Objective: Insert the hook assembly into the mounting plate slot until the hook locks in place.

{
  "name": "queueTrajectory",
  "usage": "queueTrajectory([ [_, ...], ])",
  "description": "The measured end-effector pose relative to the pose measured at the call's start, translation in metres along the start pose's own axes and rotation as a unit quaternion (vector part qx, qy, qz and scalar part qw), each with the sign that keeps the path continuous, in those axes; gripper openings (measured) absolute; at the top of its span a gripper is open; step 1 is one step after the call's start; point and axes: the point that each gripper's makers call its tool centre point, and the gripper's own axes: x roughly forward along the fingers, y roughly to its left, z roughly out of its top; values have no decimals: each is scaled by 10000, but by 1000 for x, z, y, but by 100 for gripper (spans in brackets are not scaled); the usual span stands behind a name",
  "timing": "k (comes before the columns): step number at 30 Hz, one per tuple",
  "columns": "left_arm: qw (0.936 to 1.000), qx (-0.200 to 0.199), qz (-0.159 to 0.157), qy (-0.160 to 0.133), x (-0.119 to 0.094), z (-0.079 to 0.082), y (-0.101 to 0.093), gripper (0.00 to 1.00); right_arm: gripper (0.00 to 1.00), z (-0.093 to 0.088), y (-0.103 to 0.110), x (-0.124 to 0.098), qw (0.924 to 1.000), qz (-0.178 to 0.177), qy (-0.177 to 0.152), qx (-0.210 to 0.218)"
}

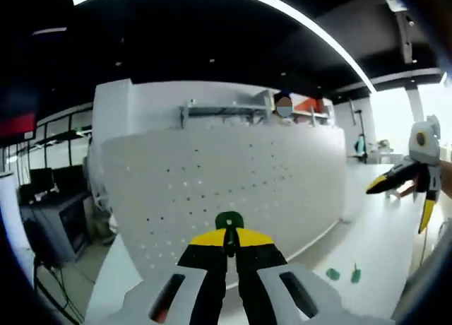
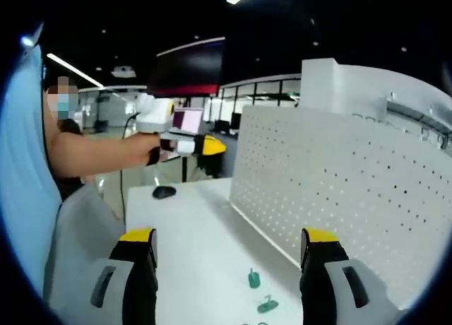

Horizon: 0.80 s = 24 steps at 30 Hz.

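The white perforated mounting plate [image 1: 233, 173] stands upright on the table, just ahead of my left gripper [image 1: 228, 239]. The left jaws are shut on a small green hook [image 1: 229, 220], whose round head pokes out above the yellow tips, close to the plate's lower holes. My right gripper [image 1: 407, 200] hovers open at the right, apart from the plate. In the right gripper view its own jaws [image 2: 229, 251] stand wide with nothing between them. The plate [image 2: 339, 176] is on the right there, and a hand holds the left gripper [image 2: 201, 145] at upper left. Two spare green hooks [image 2: 253, 278] lie on the table.
The spare green hooks [image 1: 332, 273] lie by the plate's foot on the white table [image 2: 191, 226]. A black mouse [image 2: 164, 192] rests at the table's far end. Desks and monitors [image 1: 49, 198] stand beyond the table's left edge. A person's arm [image 2: 99, 155] reaches in.
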Motion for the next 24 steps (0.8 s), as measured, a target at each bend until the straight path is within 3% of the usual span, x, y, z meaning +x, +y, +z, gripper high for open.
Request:
queueTrajectory([
  [7,9990,-83,370,-244,21,25,30,3,85,-1,-6,-3,9999,-122,-7,30],
  [18,9959,-111,796,-405,42,41,65,3,85,-3,-12,-5,9997,-231,4,112],
  [24,9941,-116,958,-489,48,48,73,3,84,-8,-12,-5,9996,-253,42,140],
])
